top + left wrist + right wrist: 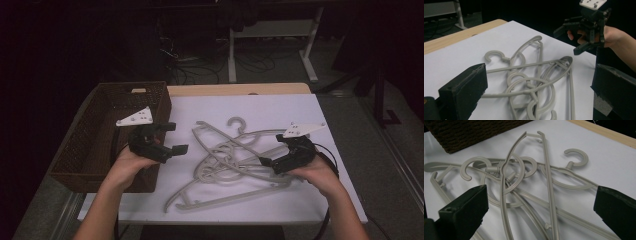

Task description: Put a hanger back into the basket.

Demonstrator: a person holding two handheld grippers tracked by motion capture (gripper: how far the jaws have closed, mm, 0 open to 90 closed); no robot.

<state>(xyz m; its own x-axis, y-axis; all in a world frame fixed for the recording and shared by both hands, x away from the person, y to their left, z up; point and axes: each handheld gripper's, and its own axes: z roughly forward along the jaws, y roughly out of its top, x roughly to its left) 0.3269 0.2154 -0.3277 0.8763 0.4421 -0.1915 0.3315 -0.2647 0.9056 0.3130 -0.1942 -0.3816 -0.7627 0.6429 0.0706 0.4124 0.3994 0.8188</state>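
Hangers [235,160] all in a tangle on the table, basket [87,150] empty (nothing moved); your grippers [165,140] [270,162] gape wide, holding nothing.

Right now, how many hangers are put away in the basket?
None, it seems: what shows of the basket looks empty. The hangers all lie tangled on the white sheet. The left gripper and right gripper are both open at the pile's edges, holding nothing. Every hanger is still left to do.

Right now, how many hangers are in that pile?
4, by the hooks: one hook at the pile's far edge, three tangled mid-pile on the table; more may be hidden.
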